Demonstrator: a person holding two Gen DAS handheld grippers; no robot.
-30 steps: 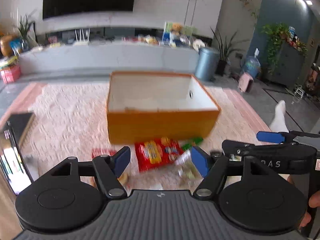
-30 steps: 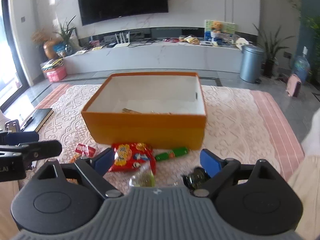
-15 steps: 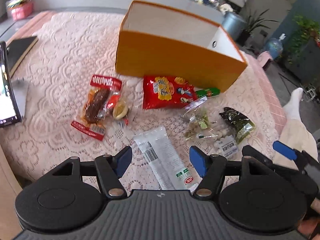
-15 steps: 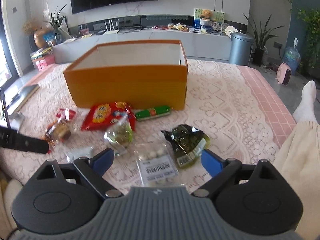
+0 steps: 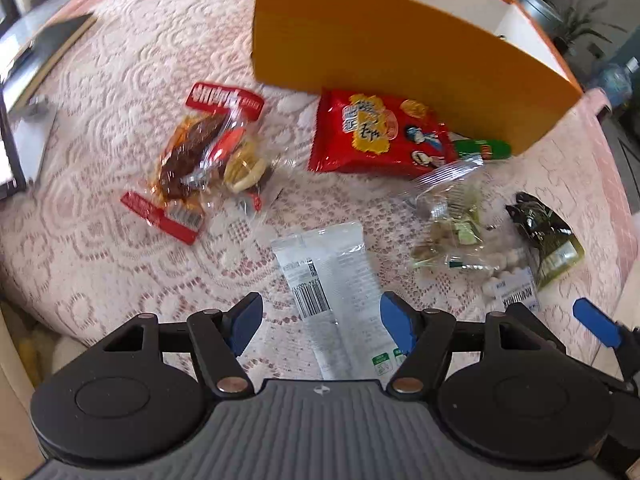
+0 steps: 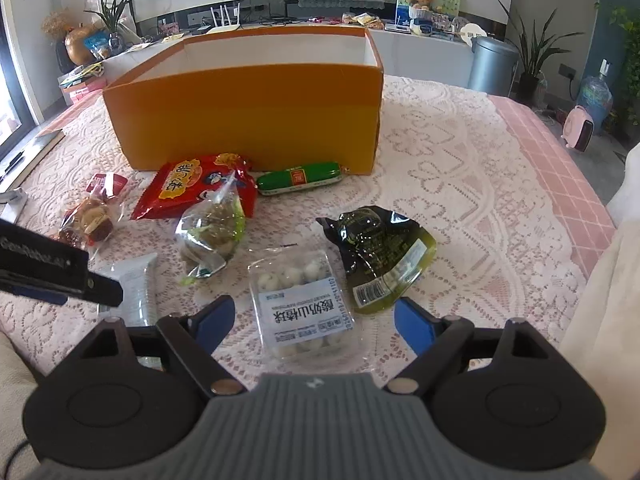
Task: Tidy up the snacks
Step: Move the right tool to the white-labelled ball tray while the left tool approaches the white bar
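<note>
Hovering wide open and empty, the left claw (image 5: 321,317) straddles a white packet (image 5: 334,284). The right claw (image 6: 314,320) — equally spread, gripping nothing — brackets the clear hawthorn-ball tray (image 6: 302,308) near the orange box (image 6: 248,116).

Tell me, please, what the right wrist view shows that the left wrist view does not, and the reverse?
Only the right wrist view shows the orange box's white inside walls from the front, the TV wall behind, and the label of the white-ball tray between the right gripper's open fingers. Only the left wrist view shows the whole white packet with its barcode, lying between the left gripper's open fingers, and the dark meat snack's full wrapper. Both show the red chip bag, green sausage and dark green pouch.
</note>
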